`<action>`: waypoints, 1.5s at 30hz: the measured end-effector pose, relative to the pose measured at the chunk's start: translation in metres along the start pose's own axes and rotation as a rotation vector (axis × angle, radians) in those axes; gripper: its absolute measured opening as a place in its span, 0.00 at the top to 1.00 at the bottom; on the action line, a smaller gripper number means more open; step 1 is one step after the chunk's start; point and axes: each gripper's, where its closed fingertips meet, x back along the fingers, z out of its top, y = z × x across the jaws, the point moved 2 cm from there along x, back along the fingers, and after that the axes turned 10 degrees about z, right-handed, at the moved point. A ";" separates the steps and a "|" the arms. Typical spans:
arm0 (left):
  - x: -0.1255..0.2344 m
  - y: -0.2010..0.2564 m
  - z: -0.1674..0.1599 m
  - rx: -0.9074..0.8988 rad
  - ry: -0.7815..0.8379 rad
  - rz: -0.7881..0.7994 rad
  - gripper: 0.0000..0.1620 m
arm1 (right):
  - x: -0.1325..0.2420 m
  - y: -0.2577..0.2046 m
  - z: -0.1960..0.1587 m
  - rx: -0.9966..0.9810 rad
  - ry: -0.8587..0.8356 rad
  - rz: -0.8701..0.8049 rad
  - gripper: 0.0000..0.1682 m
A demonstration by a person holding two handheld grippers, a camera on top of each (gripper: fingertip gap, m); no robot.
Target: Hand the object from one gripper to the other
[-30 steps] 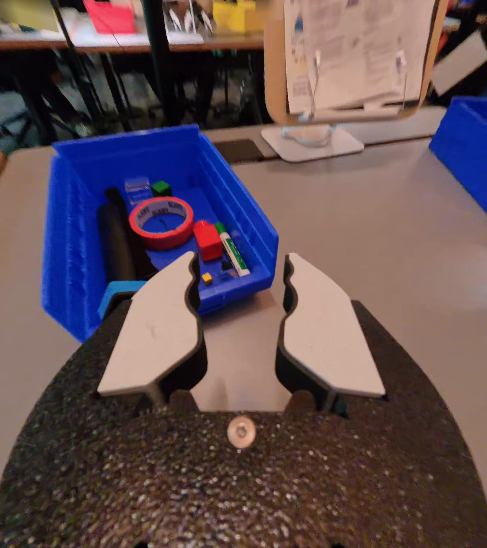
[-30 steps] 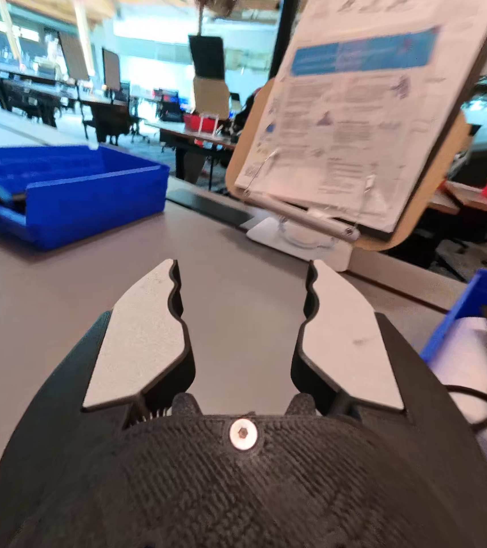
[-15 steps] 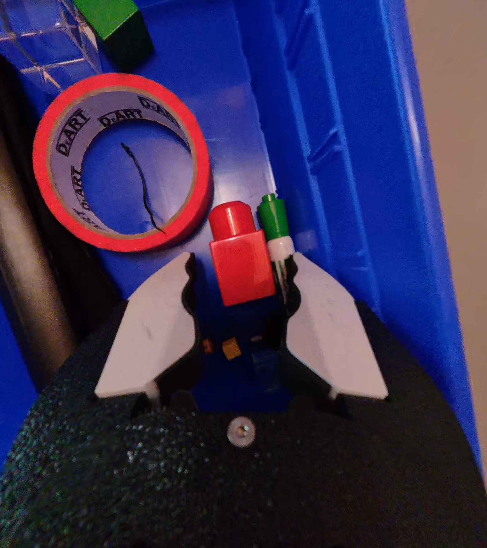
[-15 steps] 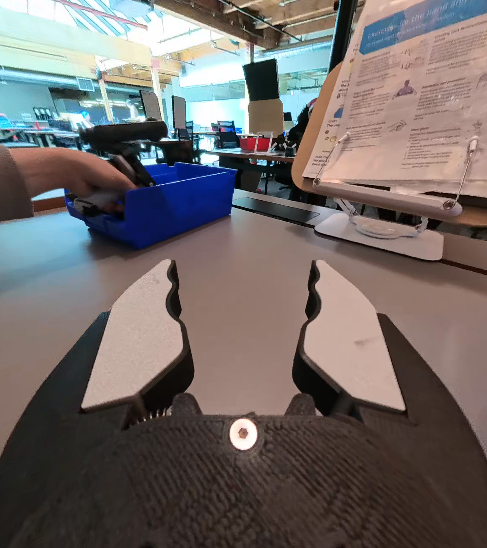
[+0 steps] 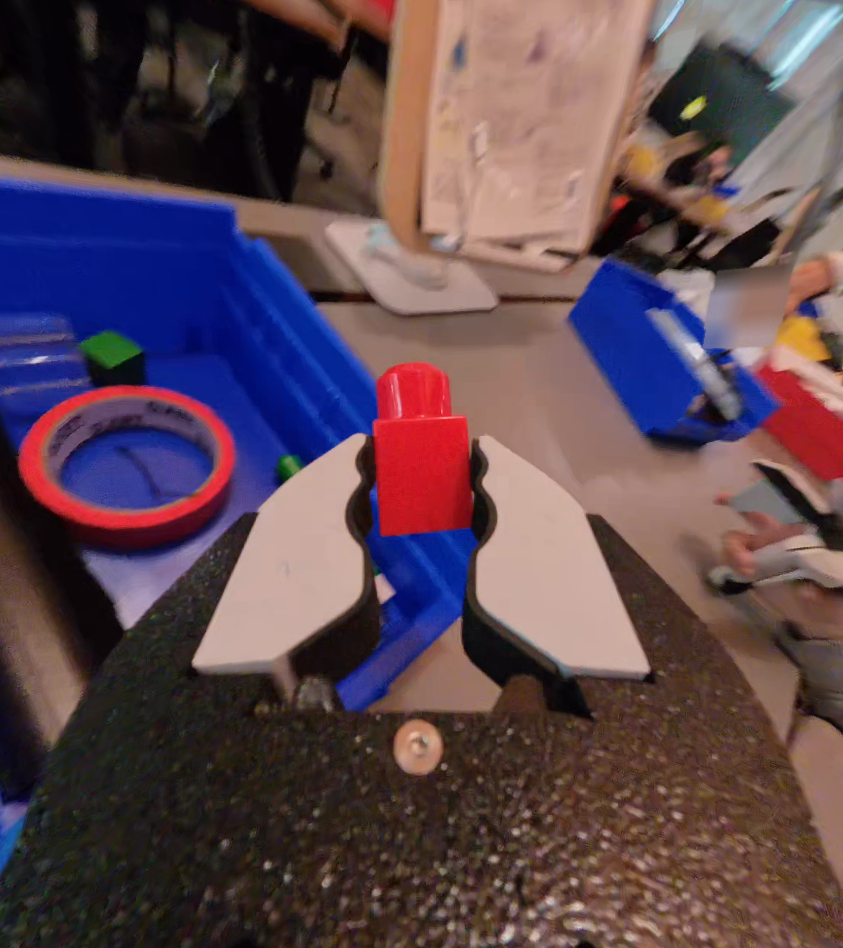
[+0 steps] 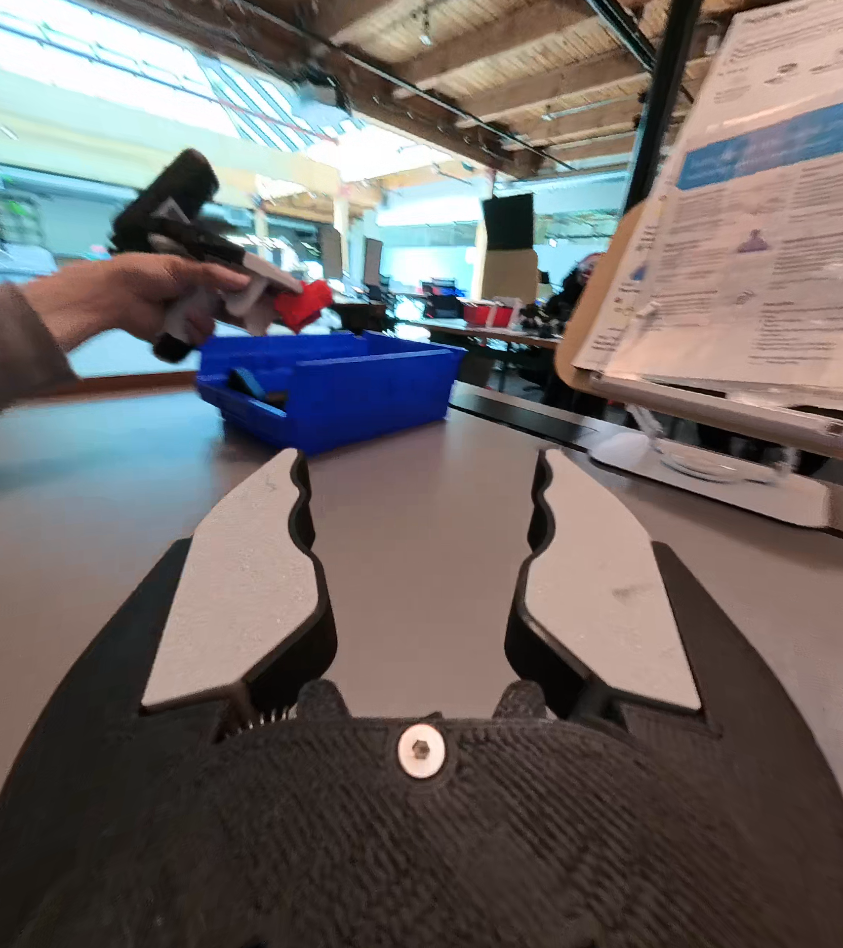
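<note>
The left gripper (image 5: 422, 451) has its grey fingers (image 5: 306, 538) closed on a red plastic block with a round stud (image 5: 420, 467), lifted above the blue plastic bin (image 5: 234, 287) on the grey desk (image 5: 537, 369). In the bin lie a red tape roll (image 5: 126, 467) and a small green cube (image 5: 112, 355). The right gripper (image 6: 422, 461) hovers low over the desk, fingers spread wide and empty, well apart from the block
</note>
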 end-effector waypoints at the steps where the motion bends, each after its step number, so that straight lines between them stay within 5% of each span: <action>1: 0.012 0.020 0.006 0.002 0.081 -0.091 0.79 | -0.004 -0.008 0.004 -0.017 0.033 0.044 0.51; 6: 0.034 0.133 -0.014 -0.108 0.254 -0.561 0.79 | -0.025 -0.046 0.023 -0.155 0.149 0.256 0.53; 13: -0.010 0.236 -0.082 -0.133 0.363 -1.021 0.79 | -0.038 -0.052 0.023 -0.341 0.206 0.421 0.59; 16: -0.009 0.253 -0.089 -0.064 0.452 -1.049 0.79 | -0.035 -0.059 0.024 -0.335 0.206 0.510 0.69; 19: -0.006 0.252 -0.098 -0.205 0.508 -0.966 0.79 | -0.039 -0.073 0.029 -0.296 0.206 0.572 0.65; 24: -0.002 0.240 -0.098 -0.139 0.552 -0.939 0.79 | -0.055 -0.080 0.015 -0.190 0.104 0.537 0.82; 33: 0.001 0.237 -0.098 -0.141 0.597 -0.918 0.79 | -0.062 -0.080 0.017 -0.246 0.145 0.535 0.71; 35: 0.002 0.238 -0.101 -0.151 0.583 -0.927 0.79 | -0.063 -0.072 0.020 -0.297 0.171 0.490 0.58; 40: 0.000 0.241 -0.108 -0.163 0.550 -0.934 0.79 | -0.057 -0.074 0.021 -0.243 0.190 0.522 0.78; 45: -0.005 0.239 -0.109 -0.163 0.531 -0.912 0.79 | -0.058 -0.073 0.017 -0.220 0.169 0.498 0.78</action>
